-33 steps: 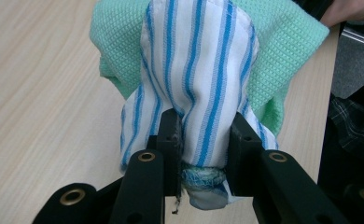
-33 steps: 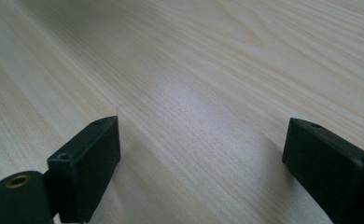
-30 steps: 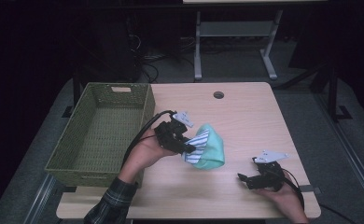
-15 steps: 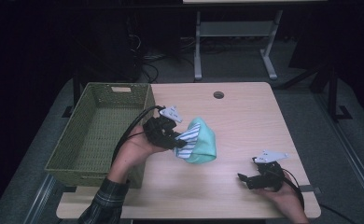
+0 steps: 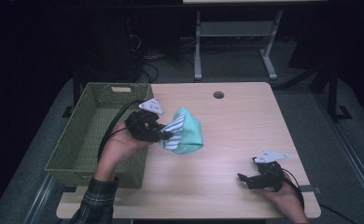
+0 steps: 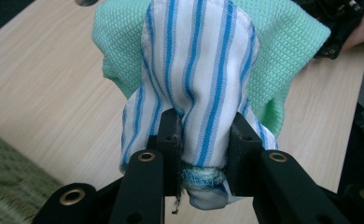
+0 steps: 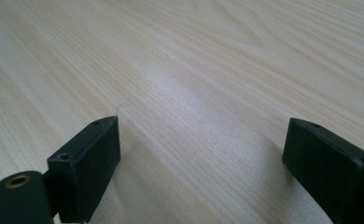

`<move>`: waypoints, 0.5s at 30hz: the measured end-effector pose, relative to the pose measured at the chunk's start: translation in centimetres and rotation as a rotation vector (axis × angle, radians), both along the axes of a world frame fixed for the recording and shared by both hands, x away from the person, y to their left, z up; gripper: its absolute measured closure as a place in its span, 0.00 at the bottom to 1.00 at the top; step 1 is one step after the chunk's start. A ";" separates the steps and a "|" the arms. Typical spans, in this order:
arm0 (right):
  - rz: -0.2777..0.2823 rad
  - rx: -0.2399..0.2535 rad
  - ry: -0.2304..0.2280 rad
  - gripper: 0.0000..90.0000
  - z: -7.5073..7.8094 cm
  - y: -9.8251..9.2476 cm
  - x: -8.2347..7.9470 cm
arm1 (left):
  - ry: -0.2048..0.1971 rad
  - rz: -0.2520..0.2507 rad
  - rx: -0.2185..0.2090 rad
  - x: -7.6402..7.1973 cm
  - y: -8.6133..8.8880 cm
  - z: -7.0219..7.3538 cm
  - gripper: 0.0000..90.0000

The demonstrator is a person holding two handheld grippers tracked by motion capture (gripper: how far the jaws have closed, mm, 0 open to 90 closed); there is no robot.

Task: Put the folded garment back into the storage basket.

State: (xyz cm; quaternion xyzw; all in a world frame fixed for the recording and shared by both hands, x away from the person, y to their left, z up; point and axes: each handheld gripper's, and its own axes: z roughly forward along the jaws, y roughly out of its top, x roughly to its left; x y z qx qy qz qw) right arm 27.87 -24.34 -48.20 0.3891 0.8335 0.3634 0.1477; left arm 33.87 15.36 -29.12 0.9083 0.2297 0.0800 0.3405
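Note:
A folded bundle of cloth, mint green (image 5: 189,133) with a white and blue striped layer (image 6: 203,70), hangs above the wooden table (image 5: 245,126) just right of the basket. My left gripper (image 5: 164,136) is shut on the striped end of it; in the left gripper view (image 6: 202,140) both jaws press the fabric from either side. My right gripper (image 5: 244,179) rests low near the table's front right corner. In the right gripper view (image 7: 203,163) its jaws stand wide apart over bare wood, open with nothing between them.
A green woven basket (image 5: 66,154) stands on the left part of the table, and I see nothing inside it. A round cable hole (image 5: 218,95) sits near the table's far edge. Behind the table stands a grey metal frame (image 5: 236,32) on the dark floor.
My left hand has carried the cloth bundle leftward and a little up, closer to the basket's right rim. The right gripper has stayed where it was.

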 end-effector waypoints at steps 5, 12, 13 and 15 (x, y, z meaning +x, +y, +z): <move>0.000 0.000 0.000 0.12 0.0 0.0 0.0 | -0.010 0.029 -0.005 0.0 1.2 0.3 0.78; 0.000 0.000 0.000 0.12 0.0 0.0 0.0 | -0.026 0.069 -0.017 -0.1 2.9 0.8 0.78; 0.000 0.000 0.000 0.12 0.0 0.0 0.0 | -0.029 0.074 -0.015 -0.1 3.2 0.9 0.78; 0.000 0.000 0.000 0.12 0.0 0.0 0.0 | -0.035 0.089 -0.022 -0.1 3.8 1.1 0.78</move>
